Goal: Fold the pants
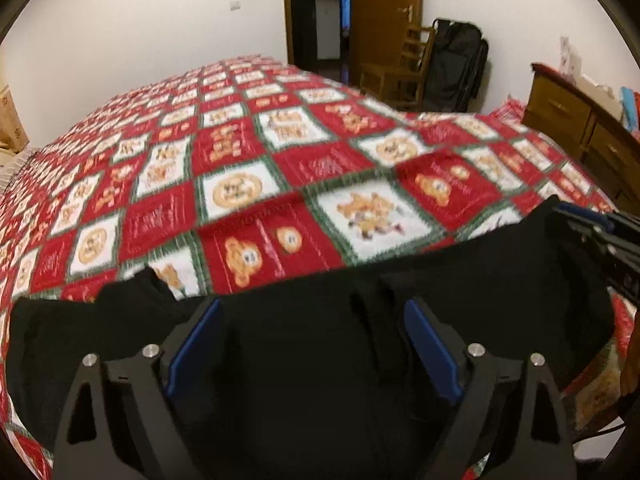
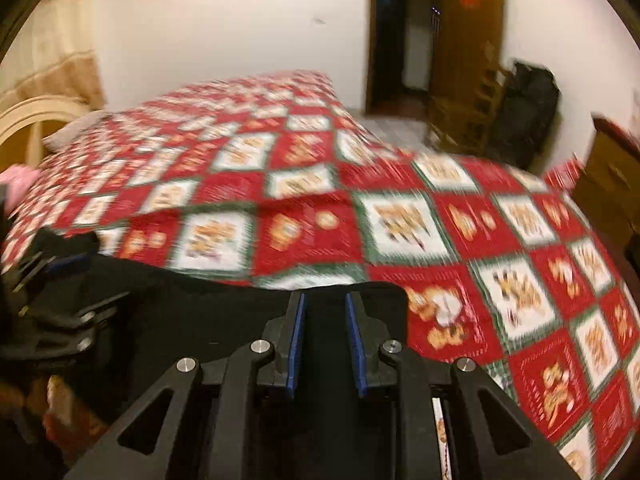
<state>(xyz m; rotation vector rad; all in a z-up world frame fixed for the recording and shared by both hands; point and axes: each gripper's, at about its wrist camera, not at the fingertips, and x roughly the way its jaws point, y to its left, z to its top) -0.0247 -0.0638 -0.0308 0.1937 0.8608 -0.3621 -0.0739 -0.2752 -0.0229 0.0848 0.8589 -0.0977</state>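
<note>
Black pants (image 1: 304,344) lie along the near edge of a bed with a red, white and green checked quilt (image 1: 248,184). My left gripper (image 1: 314,308) is open, its blue pads wide apart over the black cloth. My right gripper (image 2: 325,300) has its blue pads close together with a fold of the black pants (image 2: 224,312) between them, at the cloth's right corner. The right gripper also shows at the right edge of the left wrist view (image 1: 592,232), at the pants' corner. The left gripper shows at the left edge of the right wrist view (image 2: 60,280).
A wooden dresser (image 1: 580,128) stands right of the bed. A wooden chair (image 1: 400,68) and a black bag (image 1: 456,64) stand by the open door (image 1: 384,8). A pillow and headboard (image 2: 36,128) are at the far left.
</note>
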